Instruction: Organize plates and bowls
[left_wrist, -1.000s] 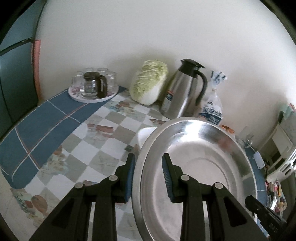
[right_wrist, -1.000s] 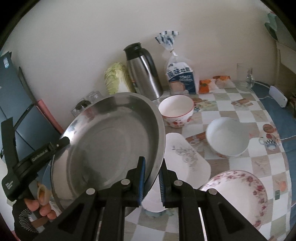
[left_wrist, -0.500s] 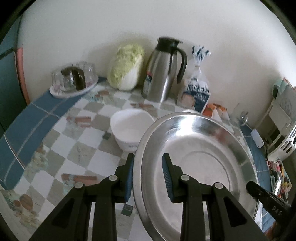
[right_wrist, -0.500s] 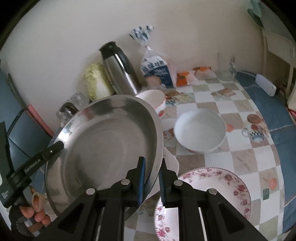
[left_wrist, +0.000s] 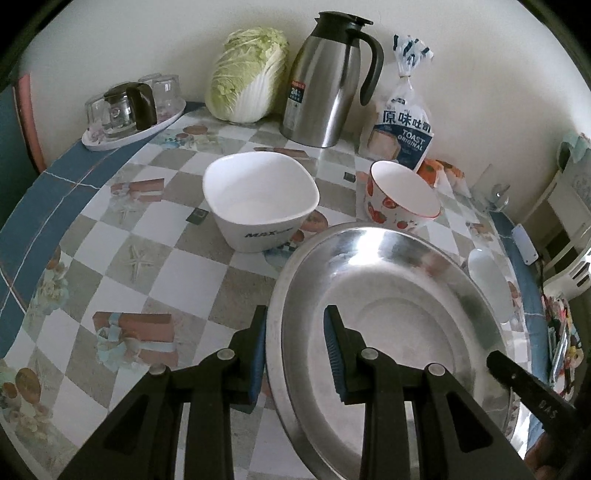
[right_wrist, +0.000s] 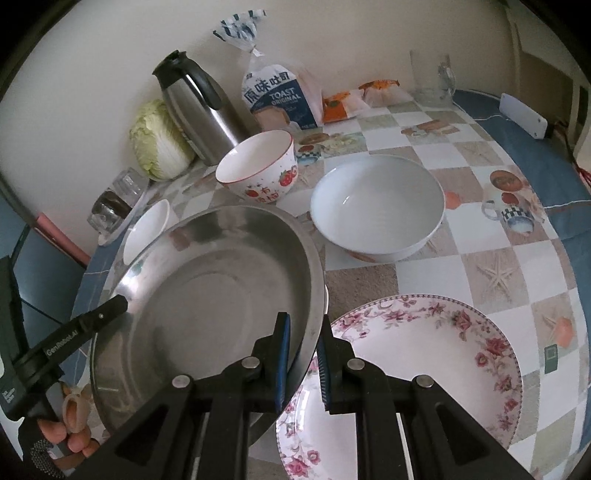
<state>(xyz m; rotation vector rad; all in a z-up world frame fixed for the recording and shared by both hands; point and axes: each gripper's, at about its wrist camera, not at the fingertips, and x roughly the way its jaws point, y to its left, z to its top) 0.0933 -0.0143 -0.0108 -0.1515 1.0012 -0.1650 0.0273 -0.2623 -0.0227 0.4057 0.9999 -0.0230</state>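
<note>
Steel basin (left_wrist: 399, 332), wide and shallow, hangs between both grippers above the counter (left_wrist: 122, 236). The left gripper (left_wrist: 295, 354) has its jaws astride the basin's near-left rim, one pad outside and one inside; the outer pad looks to be against the wall, while a gap shows at the inner one, so I judge it a loose pinch. The right gripper (right_wrist: 304, 362) straddles the opposite rim in its own view, jaws narrowed to a thin gap with the metal edge between them, apparently clamped.

The basin sits tilted, partly over the floral plate (right_wrist: 424, 369) at the near edge of the counter. Behind it stand the white squarish bowl (left_wrist: 258, 199), the strawberry bowl (right_wrist: 258, 166) and the round white bowl (right_wrist: 376, 206); a thermos jug (left_wrist: 325, 81), napa cabbage (left_wrist: 247, 77) and toast bag (left_wrist: 404, 125) line the back wall.

The step in hand looks like carrying the basin to a resting place, probably as the base of a stack. To do it well, both rims should travel level and together, since polished steel will likely slip in a light pinch if one side leads. Lowering should be slow and flat, clear of the floral plate's rim to avoid a knock, with neither pair of jaws opening until the base rests fully on the counter.
</note>
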